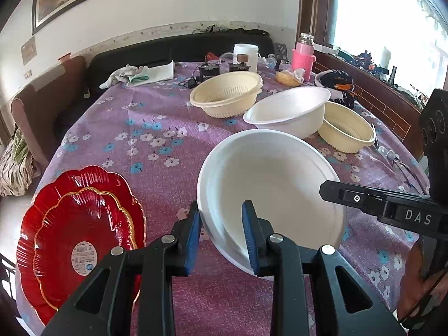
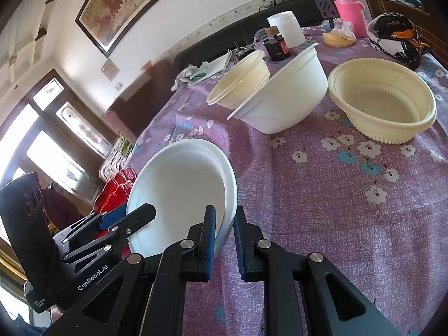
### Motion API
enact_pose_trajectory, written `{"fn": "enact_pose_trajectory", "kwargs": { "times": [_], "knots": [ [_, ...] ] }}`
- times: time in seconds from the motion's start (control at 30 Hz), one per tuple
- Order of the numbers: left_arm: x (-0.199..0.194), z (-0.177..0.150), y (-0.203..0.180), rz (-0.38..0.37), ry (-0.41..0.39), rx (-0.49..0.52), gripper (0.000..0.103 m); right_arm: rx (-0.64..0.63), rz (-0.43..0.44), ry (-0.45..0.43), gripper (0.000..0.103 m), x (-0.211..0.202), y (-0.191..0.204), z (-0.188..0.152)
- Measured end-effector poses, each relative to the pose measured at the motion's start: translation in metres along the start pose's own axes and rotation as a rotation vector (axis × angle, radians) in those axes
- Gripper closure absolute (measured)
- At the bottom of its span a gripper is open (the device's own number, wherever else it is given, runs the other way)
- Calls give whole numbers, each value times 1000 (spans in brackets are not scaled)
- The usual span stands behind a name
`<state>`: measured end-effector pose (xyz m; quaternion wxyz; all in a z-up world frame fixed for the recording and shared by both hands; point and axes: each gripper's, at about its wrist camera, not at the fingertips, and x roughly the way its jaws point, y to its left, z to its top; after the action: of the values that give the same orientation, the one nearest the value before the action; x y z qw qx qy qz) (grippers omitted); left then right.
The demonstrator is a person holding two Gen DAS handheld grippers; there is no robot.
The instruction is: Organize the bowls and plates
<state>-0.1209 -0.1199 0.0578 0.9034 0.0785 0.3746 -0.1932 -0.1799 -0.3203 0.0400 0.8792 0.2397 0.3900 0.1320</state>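
Between both claws, tilted off the purple tablecloth (image 1: 156, 168), hangs one white plate (image 1: 268, 184): left gripper (image 1: 221, 235) clenches its 7 o'clock rim, right gripper (image 2: 225, 240) its 4 o'clock rim. Red plates (image 1: 81, 224), two stacked, lie at 9 o'clock. Three bowls toward 1 o'clock: two cream (image 1: 226, 95), one white (image 1: 291, 112).

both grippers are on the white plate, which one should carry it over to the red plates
Left, probably. The left gripper grips the white plate on the rim nearest the red plates, which lie just to its left. The right gripper clamps the far rim and would have to cross over.
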Motion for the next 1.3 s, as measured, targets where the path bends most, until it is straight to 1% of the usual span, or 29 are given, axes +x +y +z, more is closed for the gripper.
{"fn": "enact_pose_trajectory", "kwargs": {
  "times": [0.17, 0.3, 0.43, 0.57, 0.6, 0.73, 0.93, 1.0, 1.17, 1.3],
  "knots": [
    [-11, 4, 10, 5, -27, -19, 74, -21, 16, -9, 88, -2, 12, 9],
    [-22, 6, 24, 22, -51, -43, 71, -51, 31, -12, 88, 0, 28, 15],
    [-38, 6, 45, 50, -84, -78, 68, -73, 72, 2, 88, 8, 50, 22],
    [-52, 2, 71, 98, -105, -118, 65, -111, 112, 25, 87, 23, 78, 26],
    [-54, 0, 78, 112, -105, -129, 63, -122, 121, 34, 87, 29, 85, 26],
    [-62, -13, 107, 166, -102, -182, 61, -170, 143, 77, 87, 56, 115, 23],
    [-62, -32, 149, 210, -72, -269, 61, -224, 167, 171, 87, 104, 153, 12],
    [-59, -38, 160, 212, -56, -293, 61, -233, 162, 194, 86, 116, 159, 8],
    [-50, -48, 171, 215, -26, -318, 61, -247, 147, 247, 86, 139, 165, -4],
    [-42, -53, 176, 204, -7, -334, 61, -244, 139, 261, 86, 146, 163, -8]
  ]
}}
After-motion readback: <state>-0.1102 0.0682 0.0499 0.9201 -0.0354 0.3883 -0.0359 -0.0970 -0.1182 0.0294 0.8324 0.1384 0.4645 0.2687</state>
